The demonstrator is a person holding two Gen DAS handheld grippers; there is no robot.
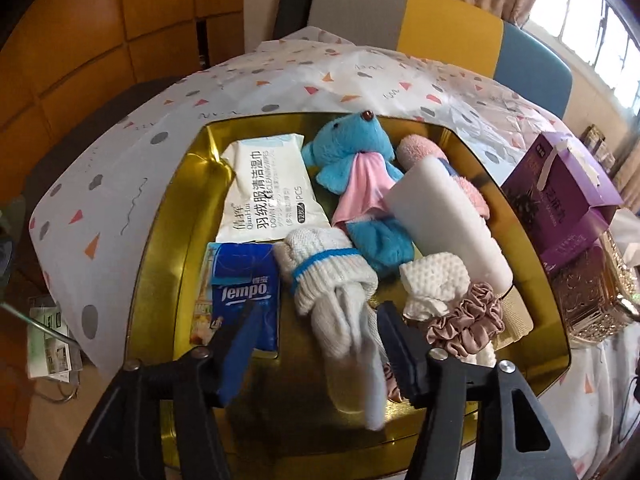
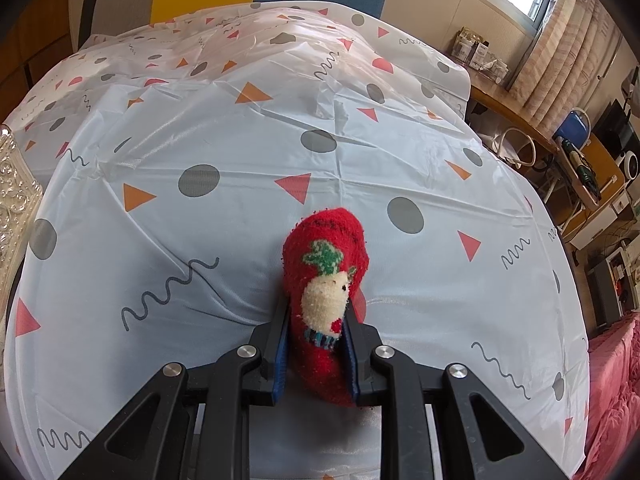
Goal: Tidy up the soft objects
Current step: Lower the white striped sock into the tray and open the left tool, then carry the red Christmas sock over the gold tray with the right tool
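The left gripper (image 1: 316,328) is hovering over the near end of a gold tray (image 1: 160,256) with its jaws standing apart, released; the white knitted glove (image 1: 332,280) is lying between the fingers, its blurred lower end hanging by the right pad, and neither pad is pressing on it. Sitting in the tray around it are a Tempo tissue pack (image 1: 244,292) at the left, a wet-wipe packet (image 1: 268,188) behind that, a blue plush toy (image 1: 360,176) at the centre, a white sponge block (image 1: 448,224), a pink sock (image 1: 420,148), a dimpled white cloth (image 1: 432,284) and a satin scrunchie (image 1: 468,320) at the right. The right gripper (image 2: 314,344) is clenching a red Christmas sock (image 2: 324,276) above the patterned tablecloth (image 2: 240,152), well apart from any other item in that view; the sock's toe is pointing away from the camera.
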